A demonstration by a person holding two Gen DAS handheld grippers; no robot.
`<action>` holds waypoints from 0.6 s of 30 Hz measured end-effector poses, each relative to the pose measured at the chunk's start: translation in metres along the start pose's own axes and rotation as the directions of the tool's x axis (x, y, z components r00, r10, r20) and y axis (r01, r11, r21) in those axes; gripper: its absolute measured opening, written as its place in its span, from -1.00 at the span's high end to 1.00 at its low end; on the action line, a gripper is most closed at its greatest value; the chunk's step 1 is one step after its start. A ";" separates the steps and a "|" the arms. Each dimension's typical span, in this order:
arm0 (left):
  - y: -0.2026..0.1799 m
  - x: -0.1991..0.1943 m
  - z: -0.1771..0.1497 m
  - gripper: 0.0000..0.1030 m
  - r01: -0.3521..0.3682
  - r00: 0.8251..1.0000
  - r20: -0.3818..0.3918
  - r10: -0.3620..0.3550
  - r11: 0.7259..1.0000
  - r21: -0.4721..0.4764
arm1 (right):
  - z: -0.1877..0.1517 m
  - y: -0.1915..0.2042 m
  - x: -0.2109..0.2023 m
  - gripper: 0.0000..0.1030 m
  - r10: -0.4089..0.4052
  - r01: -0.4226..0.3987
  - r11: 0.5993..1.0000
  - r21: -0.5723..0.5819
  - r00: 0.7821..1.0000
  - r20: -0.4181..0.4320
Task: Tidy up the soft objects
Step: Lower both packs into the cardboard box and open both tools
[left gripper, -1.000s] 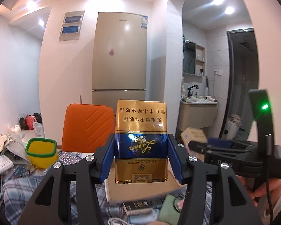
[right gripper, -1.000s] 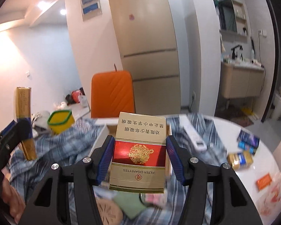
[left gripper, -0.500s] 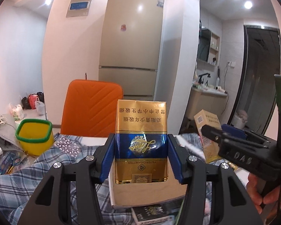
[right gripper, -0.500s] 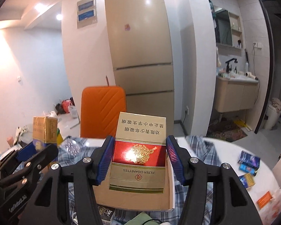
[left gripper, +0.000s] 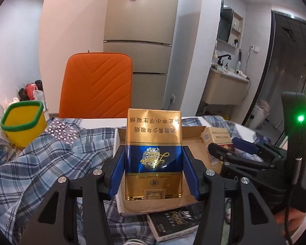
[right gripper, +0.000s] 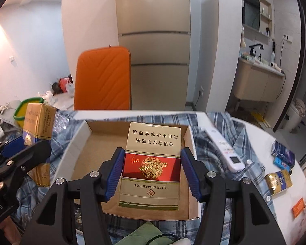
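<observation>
My left tool (left gripper: 154,169) pinches the blue-gold pack (left gripper: 154,155), my right tool (right gripper: 152,173) the red pack (right gripper: 151,167), both upright, the cardboard tray (right gripper: 79,136) just below and ahead.

White round table (right gripper: 253,128), mostly buried under a blue plaid shirt (right gripper: 220,126). On the shirt sit an open cardboard box (right gripper: 81,134), a white remote (right gripper: 224,149) and a dark book (left gripper: 173,224). Few small packs (right gripper: 279,179) and an orange card (right gripper: 298,206) lie on the bare right side.
</observation>
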State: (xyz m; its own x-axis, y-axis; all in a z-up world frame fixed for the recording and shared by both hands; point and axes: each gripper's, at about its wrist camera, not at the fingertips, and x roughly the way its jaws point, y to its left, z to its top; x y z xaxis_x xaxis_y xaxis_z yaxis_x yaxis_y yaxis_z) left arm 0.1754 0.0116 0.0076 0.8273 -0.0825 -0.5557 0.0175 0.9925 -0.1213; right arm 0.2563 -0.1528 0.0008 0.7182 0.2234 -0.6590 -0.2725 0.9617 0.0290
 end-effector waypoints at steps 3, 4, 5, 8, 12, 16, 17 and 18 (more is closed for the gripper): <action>0.002 0.006 -0.004 -0.02 -0.003 1.000 -0.016 0.002 1.000 -0.009 | -0.005 -0.004 0.012 -0.15 -0.004 0.005 1.000 0.005 1.000 -0.019; 0.002 0.007 -0.005 -0.02 -0.004 1.000 -0.019 0.004 1.000 -0.005 | -0.006 -0.005 0.013 -0.15 -0.004 0.004 1.000 0.004 1.000 -0.022; 0.001 0.008 -0.006 -0.02 -0.009 1.000 -0.019 0.009 1.000 0.001 | -0.007 -0.005 0.016 -0.15 -0.006 0.006 1.000 0.005 1.000 -0.027; 0.002 0.009 -0.008 -0.08 -0.023 1.000 -0.015 0.023 1.000 -0.002 | -0.010 -0.006 0.023 -0.15 -0.002 0.003 1.000 0.009 0.999 -0.042; 0.008 0.007 -0.009 -0.68 -0.034 0.999 0.015 0.035 0.999 -0.030 | -0.011 -0.007 0.026 -0.30 -0.017 0.018 1.000 0.016 0.999 -0.046; 0.014 0.005 -0.007 -0.72 -0.024 0.999 0.026 0.025 0.999 -0.047 | -0.010 -0.009 0.019 -0.51 -0.014 0.014 1.000 0.015 1.000 -0.008; 0.015 0.003 -0.007 -0.74 -0.024 0.999 0.031 0.025 0.999 -0.049 | -0.009 -0.008 0.017 -0.52 -0.015 0.015 1.000 0.011 1.000 -0.003; 0.015 0.001 -0.007 -0.80 -0.026 0.999 0.039 0.028 0.998 -0.049 | -0.009 -0.008 0.016 -0.53 -0.018 0.018 1.000 0.009 1.000 0.002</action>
State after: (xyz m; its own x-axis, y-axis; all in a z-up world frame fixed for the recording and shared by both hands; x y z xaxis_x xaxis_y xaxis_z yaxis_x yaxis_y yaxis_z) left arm 0.1729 0.0262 -0.0003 0.8488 -0.0514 -0.5262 -0.0316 0.9886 -0.1475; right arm 0.2639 -0.1580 -0.0165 0.7239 0.2064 -0.6583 -0.2538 0.9670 0.0240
